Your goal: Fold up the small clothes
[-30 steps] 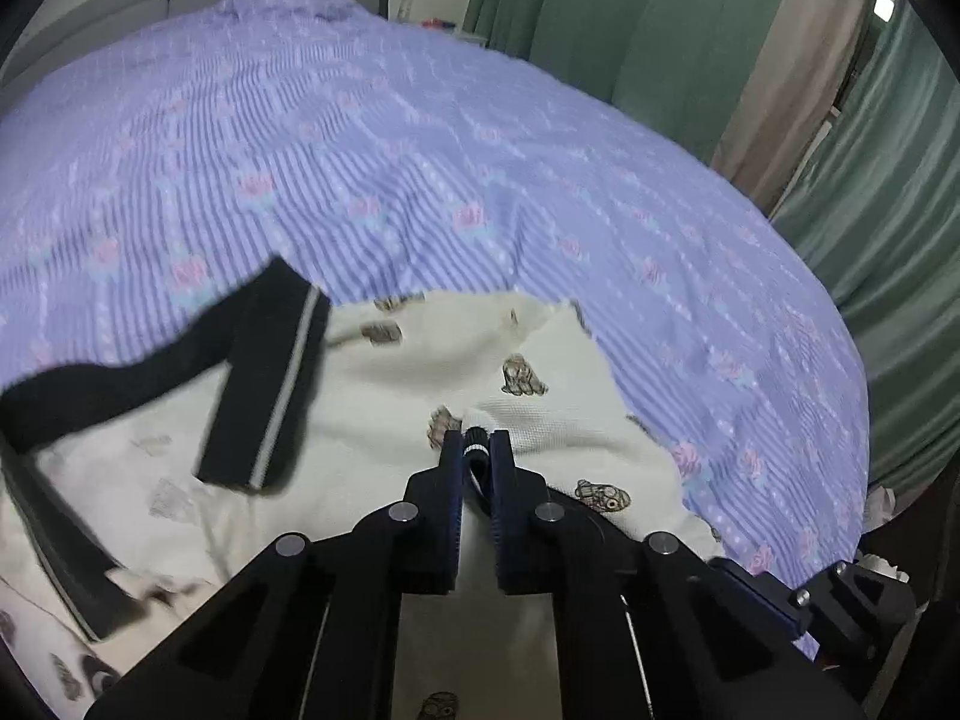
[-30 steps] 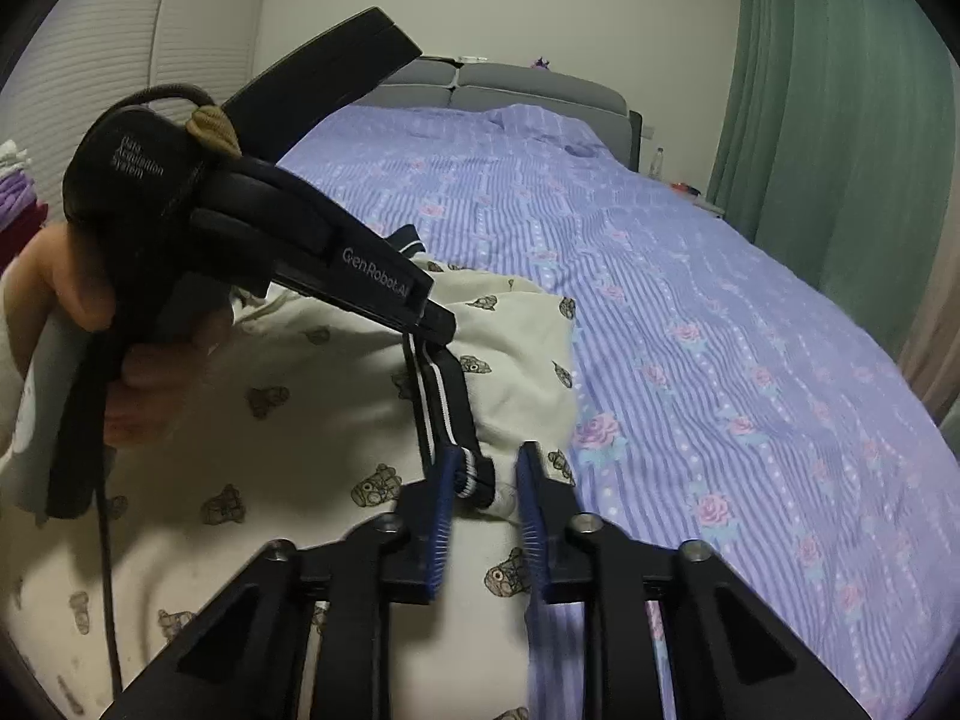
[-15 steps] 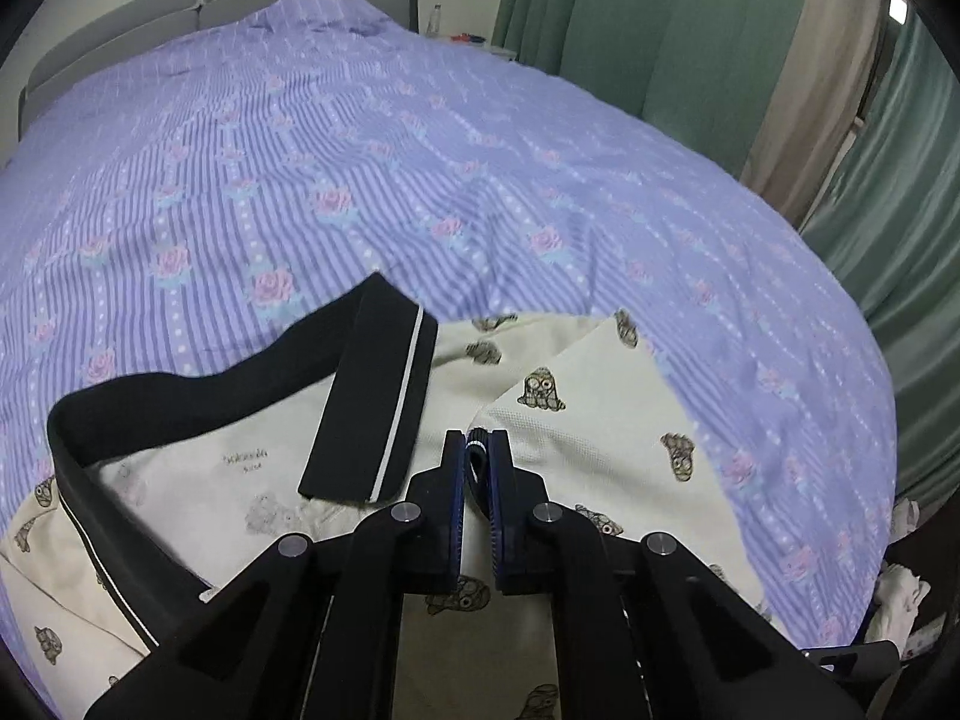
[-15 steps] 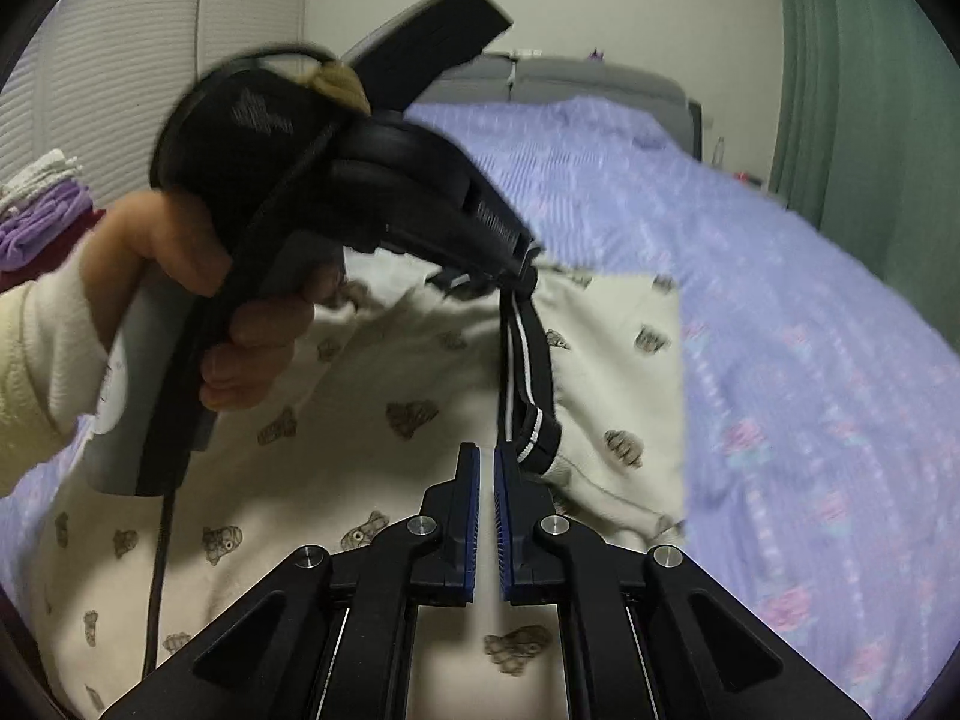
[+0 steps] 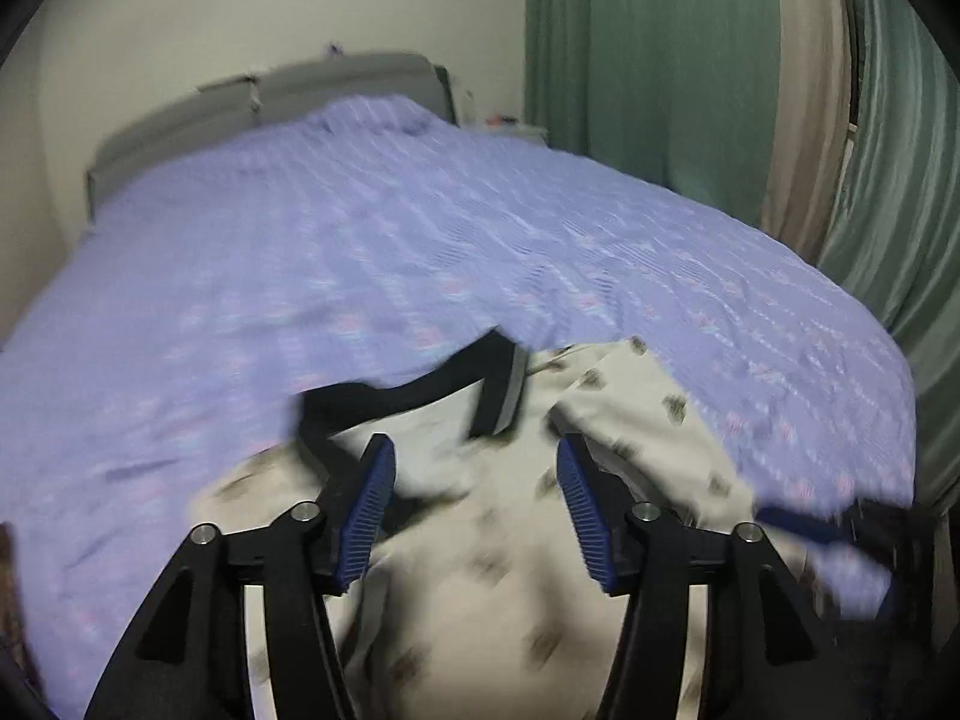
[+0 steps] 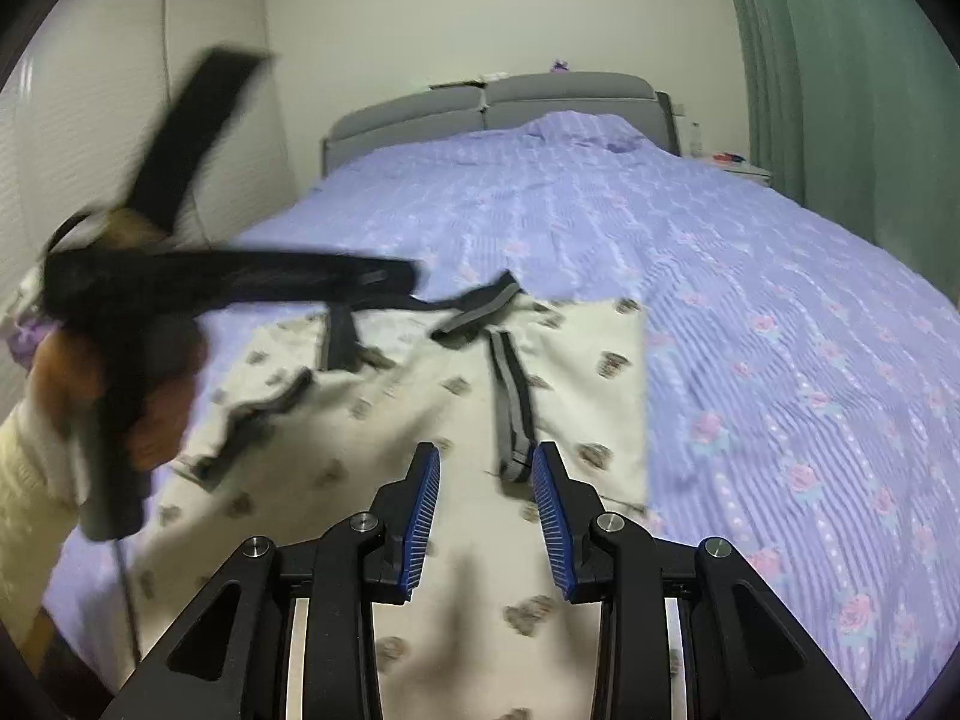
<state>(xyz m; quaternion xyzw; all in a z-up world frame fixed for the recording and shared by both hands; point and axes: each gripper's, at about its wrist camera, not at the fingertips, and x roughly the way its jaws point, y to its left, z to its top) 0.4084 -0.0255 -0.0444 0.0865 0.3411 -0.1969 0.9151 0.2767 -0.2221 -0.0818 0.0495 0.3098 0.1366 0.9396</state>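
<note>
Both claws released above the shirt

Our left claw [image 5: 474, 504] and right claw [image 6: 486, 495] gape over the cream shirt [image 6: 432, 420] on the bed [image 6: 750, 312]; green curtains [image 5: 648, 60] hang beside it.

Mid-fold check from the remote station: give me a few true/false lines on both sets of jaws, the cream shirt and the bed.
1. The left gripper has its jaws shut on fabric. False: they stand wide open, holding nothing.
2. The right gripper has its jaws open. True.
3. The cream bear-print shirt lies on the purple floral bedspread. True.
4. The shirt's collar is white. False: it is black with a pale stripe.
5. The curtains are red. False: they are green.
</note>
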